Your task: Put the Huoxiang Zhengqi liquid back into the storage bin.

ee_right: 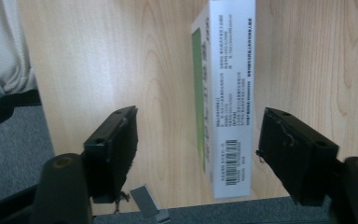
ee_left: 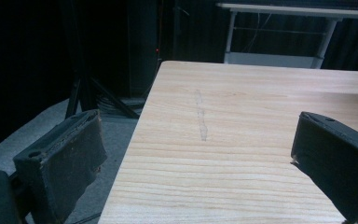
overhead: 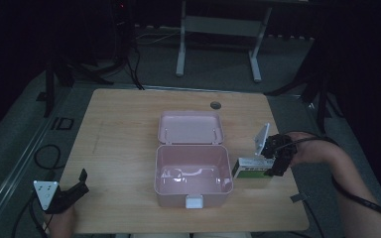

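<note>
High view: dim; right tool (overhead: 276, 157) partly covers carton (overhead: 250, 168), which lies on tabletop (overhead: 124, 129) just right of open pink case (overhead: 193, 173), near right edge. Right gripper view: carton (ee_right: 228, 93) between wide-spread jaws, neither pad touching. Left tool (overhead: 72, 191) wide, holding nothing, at front-left corner, bare wood ahead.

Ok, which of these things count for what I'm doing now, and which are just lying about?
In the job:
- green and white carton, between the right gripper's open jaws
- open pink lidded box, beside it
- right gripper

Lying about:
- left gripper, open, idle at the table's near left corner
- grommet hole in the wooden table
- white desk frame behind
</note>
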`<state>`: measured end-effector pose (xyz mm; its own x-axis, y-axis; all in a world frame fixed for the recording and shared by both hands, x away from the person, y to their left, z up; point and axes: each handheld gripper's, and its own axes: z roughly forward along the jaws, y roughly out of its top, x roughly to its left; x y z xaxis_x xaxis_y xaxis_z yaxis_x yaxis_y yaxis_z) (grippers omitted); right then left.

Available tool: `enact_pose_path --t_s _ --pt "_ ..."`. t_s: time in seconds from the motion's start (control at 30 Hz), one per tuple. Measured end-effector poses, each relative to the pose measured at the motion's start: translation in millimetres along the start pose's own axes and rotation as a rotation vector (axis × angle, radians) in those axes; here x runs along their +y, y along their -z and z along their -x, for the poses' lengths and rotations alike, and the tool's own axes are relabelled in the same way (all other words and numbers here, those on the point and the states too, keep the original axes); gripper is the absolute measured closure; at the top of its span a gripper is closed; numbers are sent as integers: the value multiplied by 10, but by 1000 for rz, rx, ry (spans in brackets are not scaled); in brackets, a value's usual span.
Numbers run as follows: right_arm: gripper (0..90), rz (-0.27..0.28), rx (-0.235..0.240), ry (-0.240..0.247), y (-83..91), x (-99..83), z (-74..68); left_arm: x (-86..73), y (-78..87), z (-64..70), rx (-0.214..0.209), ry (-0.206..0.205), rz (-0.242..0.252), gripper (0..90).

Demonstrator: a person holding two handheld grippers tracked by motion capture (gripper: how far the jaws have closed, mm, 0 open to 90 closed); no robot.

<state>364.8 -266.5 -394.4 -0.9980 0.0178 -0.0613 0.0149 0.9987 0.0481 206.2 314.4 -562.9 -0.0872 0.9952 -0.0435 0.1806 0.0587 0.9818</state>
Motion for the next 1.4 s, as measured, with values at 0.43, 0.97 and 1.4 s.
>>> enact_pose_path --t_s 0.43,0.97,1.4 --pt "323 -29 7 0 -238 21 193 0 -1 3 -2 -5 -1 26" --pt "403 -80 44 11 -543 63 311 -1 -2 3 -6 -5 -1 27" --pt "546 -98 68 15 -724 60 342 -1 -3 6 -6 -9 -1 27"
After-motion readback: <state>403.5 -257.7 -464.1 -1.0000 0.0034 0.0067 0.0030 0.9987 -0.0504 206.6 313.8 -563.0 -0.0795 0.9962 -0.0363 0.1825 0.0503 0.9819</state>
